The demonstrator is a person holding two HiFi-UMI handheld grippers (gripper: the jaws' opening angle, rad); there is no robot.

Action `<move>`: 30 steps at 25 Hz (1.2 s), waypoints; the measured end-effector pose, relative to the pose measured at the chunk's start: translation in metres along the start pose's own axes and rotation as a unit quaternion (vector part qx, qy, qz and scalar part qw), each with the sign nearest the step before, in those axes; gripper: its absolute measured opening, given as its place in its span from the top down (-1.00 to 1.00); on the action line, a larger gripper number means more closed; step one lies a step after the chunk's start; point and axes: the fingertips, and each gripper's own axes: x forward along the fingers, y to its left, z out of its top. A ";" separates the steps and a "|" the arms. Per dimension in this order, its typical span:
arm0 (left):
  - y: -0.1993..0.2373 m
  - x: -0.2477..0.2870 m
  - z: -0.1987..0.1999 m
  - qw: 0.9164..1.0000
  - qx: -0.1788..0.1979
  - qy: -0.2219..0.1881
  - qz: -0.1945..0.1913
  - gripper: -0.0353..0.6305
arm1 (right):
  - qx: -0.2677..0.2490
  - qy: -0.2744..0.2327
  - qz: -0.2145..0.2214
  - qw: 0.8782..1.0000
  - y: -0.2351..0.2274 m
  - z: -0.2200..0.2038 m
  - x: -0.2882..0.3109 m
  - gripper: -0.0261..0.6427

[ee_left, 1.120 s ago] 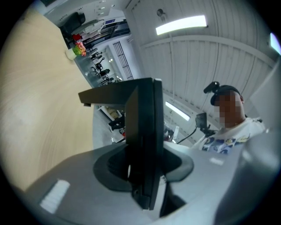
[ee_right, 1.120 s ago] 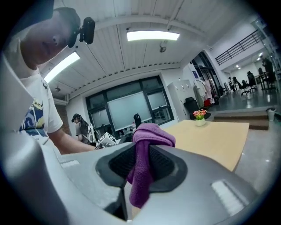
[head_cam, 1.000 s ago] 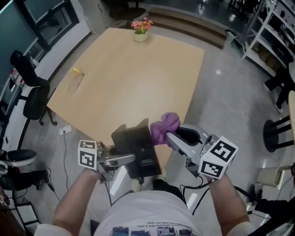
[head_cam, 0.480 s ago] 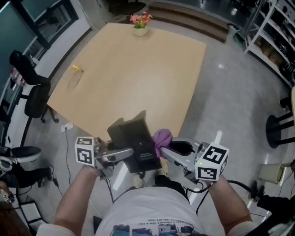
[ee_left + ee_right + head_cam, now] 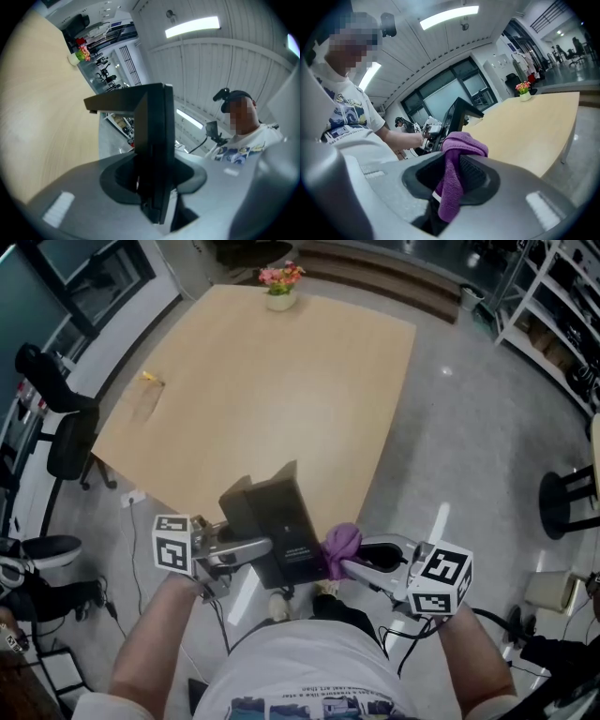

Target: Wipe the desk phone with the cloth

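The black desk phone point(image 5: 277, 526) is held off the bench point(image 5: 272, 390), by its near edge and in front of the person's body. It is clamped edge-on in the jaws of the left hand-held gripper point(image 5: 255, 547), with its long axis running away from the person. The right hand-held gripper point(image 5: 351, 564) is closed on a bunched purple cloth point(image 5: 340, 541); the phone lies directly to its left, the cloth just beside the phone's right side, too close to tell whether they touch.
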 end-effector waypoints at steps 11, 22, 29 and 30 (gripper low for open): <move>-0.006 0.024 -0.029 0.998 -0.001 0.058 0.001 0.35 | -0.117 -0.103 -0.027 0.987 -0.013 0.136 -0.030 0.65; -0.017 0.042 -0.057 0.996 -0.002 0.088 -0.023 0.35 | -0.125 -0.069 0.084 0.986 0.005 0.142 0.014 0.65; -0.029 0.052 -0.060 0.995 0.003 0.097 -0.028 0.35 | -0.089 -0.009 0.063 0.994 -0.046 0.105 0.034 0.65; -0.031 0.054 -0.060 0.995 0.003 0.097 -0.029 0.35 | -0.085 -0.002 0.062 0.994 -0.052 0.101 0.035 0.65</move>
